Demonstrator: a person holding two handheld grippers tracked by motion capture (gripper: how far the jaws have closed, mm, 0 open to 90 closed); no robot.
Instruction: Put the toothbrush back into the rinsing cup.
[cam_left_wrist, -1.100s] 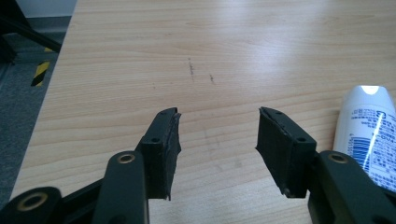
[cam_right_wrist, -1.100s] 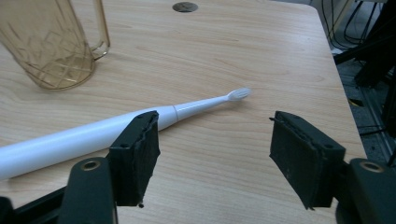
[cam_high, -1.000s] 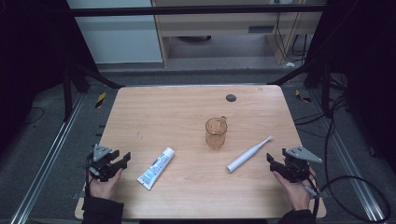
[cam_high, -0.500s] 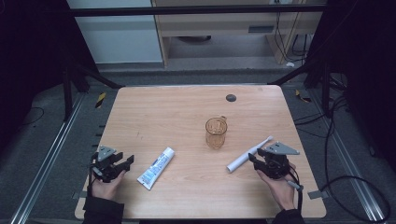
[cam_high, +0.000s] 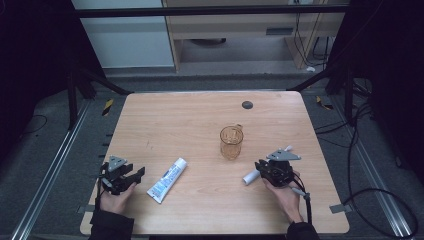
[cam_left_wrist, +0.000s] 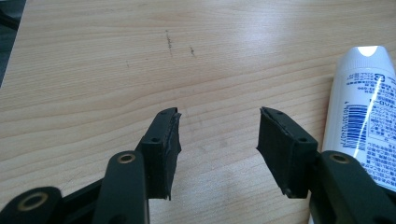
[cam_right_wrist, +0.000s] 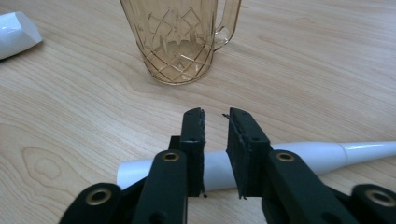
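Observation:
A white toothbrush (cam_high: 250, 176) lies at an angle on the wooden table (cam_high: 190, 120), right of centre. My right gripper (cam_high: 260, 165) hovers over its handle (cam_right_wrist: 317, 156); its jaws stand open by a narrow gap, and the handle runs crosswise beneath them (cam_right_wrist: 215, 114). An amber glass mug (cam_high: 231, 142) stands upright just beyond, handle to the far side (cam_right_wrist: 175, 37). A white toothpaste tube (cam_high: 167, 180) lies left of centre. My left gripper (cam_high: 137, 175) rests at the tube's left, wide open and holding nothing (cam_left_wrist: 218, 126), with the tube (cam_left_wrist: 362, 116) beside its right jaw.
A small dark round disc (cam_high: 247, 104) sits near the table's far edge. The tube's flat end (cam_right_wrist: 14, 28) reaches into the right gripper view at top left. Metal rails and cables run along the floor on both sides of the table.
My right gripper has moved left from the table's right edge until it is over the toothbrush handle. The left gripper has barely shifted.

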